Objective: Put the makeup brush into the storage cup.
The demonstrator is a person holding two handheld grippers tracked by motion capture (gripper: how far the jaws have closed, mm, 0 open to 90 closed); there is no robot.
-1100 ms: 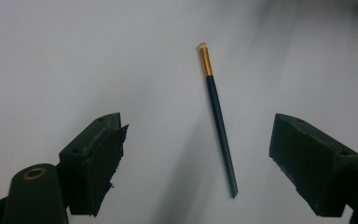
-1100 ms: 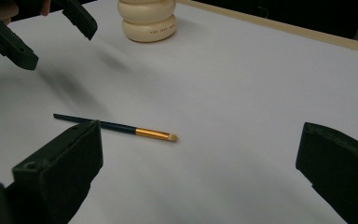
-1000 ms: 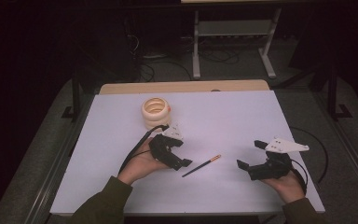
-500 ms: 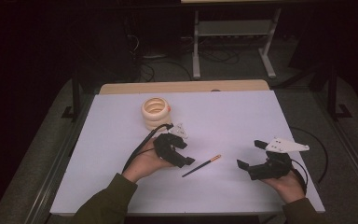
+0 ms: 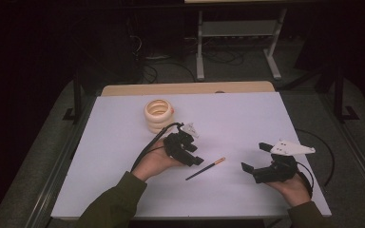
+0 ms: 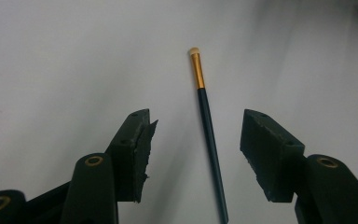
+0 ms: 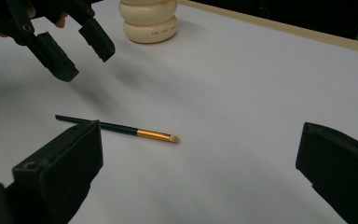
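Note:
A thin brush point(image 5: 205, 169) with a dark handle, gold ferrule and pale tip lies flat on the white table point(image 5: 242, 118). My left gripper point(image 5: 195, 159) hovers over its handle end. In the left gripper view the brush point(image 6: 209, 126) runs up between the two jaws, touching neither pad; my left gripper point(image 6: 196, 122) is open and its jaws have just been closing. My right gripper point(image 5: 255, 156) rests at the right with its jaws wide apart and nothing in them. In the right gripper view the brush point(image 7: 121, 128) lies ahead of my right gripper point(image 7: 200, 140), with the left gripper point(image 7: 86, 63) above its handle.
A cream ribbed ring-shaped holder point(image 5: 158, 115) stands behind the left hand, also at the top of the right gripper view as the holder point(image 7: 149, 21). A wooden strip point(image 5: 185, 88) borders the table's far edge. Cables trail from both grippers.
My left gripper has shifted a little to the right, toward the brush, and its jaws have narrowed. The right gripper and the brush have not moved.

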